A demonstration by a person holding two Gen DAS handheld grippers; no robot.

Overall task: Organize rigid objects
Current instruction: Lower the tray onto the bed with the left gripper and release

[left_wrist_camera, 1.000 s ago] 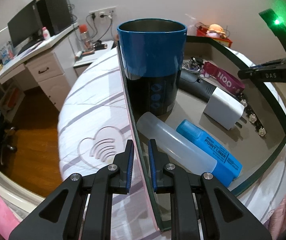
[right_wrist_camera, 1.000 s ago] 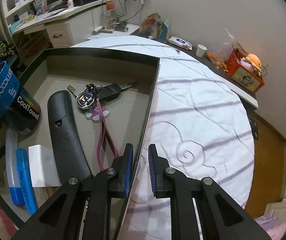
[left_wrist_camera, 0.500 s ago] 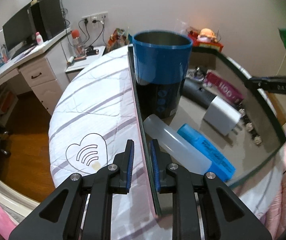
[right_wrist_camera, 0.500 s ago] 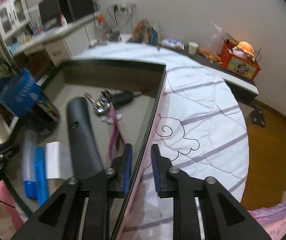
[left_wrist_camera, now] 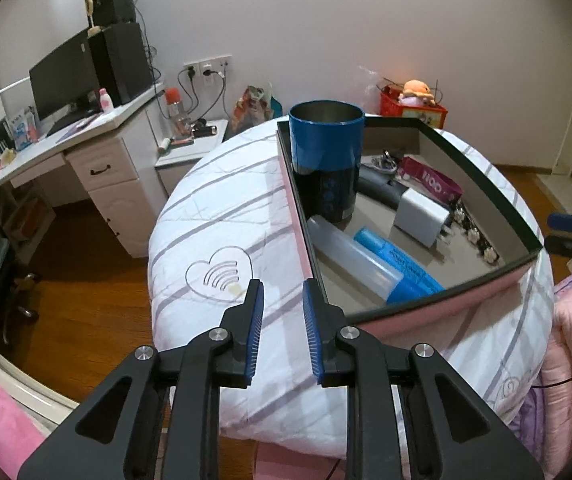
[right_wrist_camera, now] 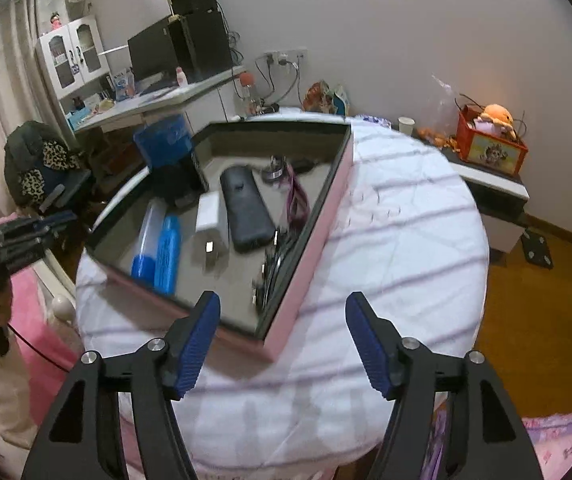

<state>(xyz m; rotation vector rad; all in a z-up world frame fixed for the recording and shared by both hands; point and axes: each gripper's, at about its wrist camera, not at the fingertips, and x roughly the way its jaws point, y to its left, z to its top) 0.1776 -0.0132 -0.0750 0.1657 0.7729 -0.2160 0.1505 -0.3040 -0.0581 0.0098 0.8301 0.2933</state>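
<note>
Release step: left claw (left_wrist_camera: 280,312) slightly apart, right claw (right_wrist_camera: 282,340) wide apart, both just opening, empty, off tray (left_wrist_camera: 486,184) on bed (left_wrist_camera: 214,208). Tray seemingly filled; next, withdraw.

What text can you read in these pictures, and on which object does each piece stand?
"NOO", partly seen, on the pink strap.
Too blurred to read: the print on the blue marker.
Too small to read: the label marks on the blue cup.
</note>
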